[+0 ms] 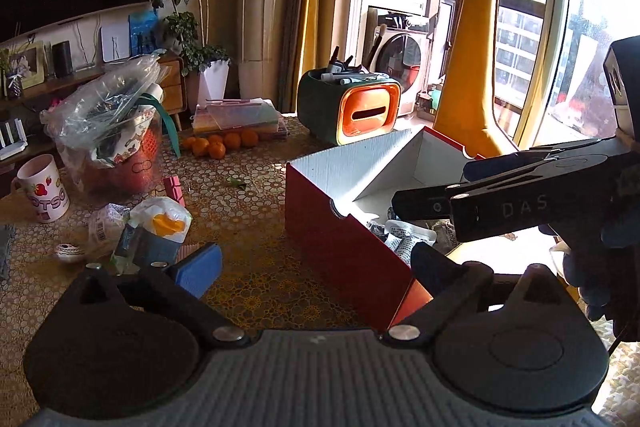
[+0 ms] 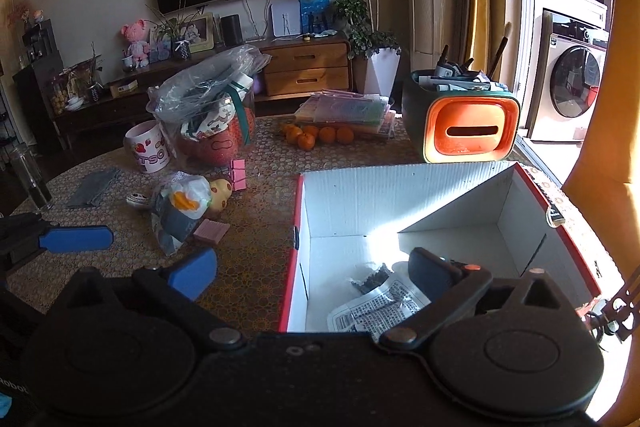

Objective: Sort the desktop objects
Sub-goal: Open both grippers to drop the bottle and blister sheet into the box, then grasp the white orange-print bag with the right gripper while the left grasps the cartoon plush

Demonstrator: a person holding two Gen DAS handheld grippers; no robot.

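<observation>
A red cardboard box (image 2: pixel 352 195) with a white inside stands open on the patterned table, and a printed packet (image 2: pixel 372 311) lies on its floor. My right gripper (image 2: pixel 314 275) is open and empty, its blue left pad (image 2: pixel 192 277) over the table and its other finger above the box's inside. My left gripper (image 1: pixel 316 267) is open too and straddles the near corner of the red box (image 1: pixel 320 223), holding nothing. Loose items lie to the left: a plastic-wrapped toy (image 2: pixel 186 205), a pink block (image 2: pixel 212 231) and a pink binder clip (image 2: pixel 239 169).
Behind the box stands a green and orange organiser (image 2: pixel 468 131) full of pens. Several oranges (image 2: pixel 320 135), a bagged container (image 2: pixel 208 111), a strawberry mug (image 2: pixel 146 147), a grey cloth (image 2: pixel 94 187) and a glass bottle (image 2: pixel 30 179) crowd the table's far and left side. A yellow plush giraffe (image 1: pixel 476 47) rises at the right.
</observation>
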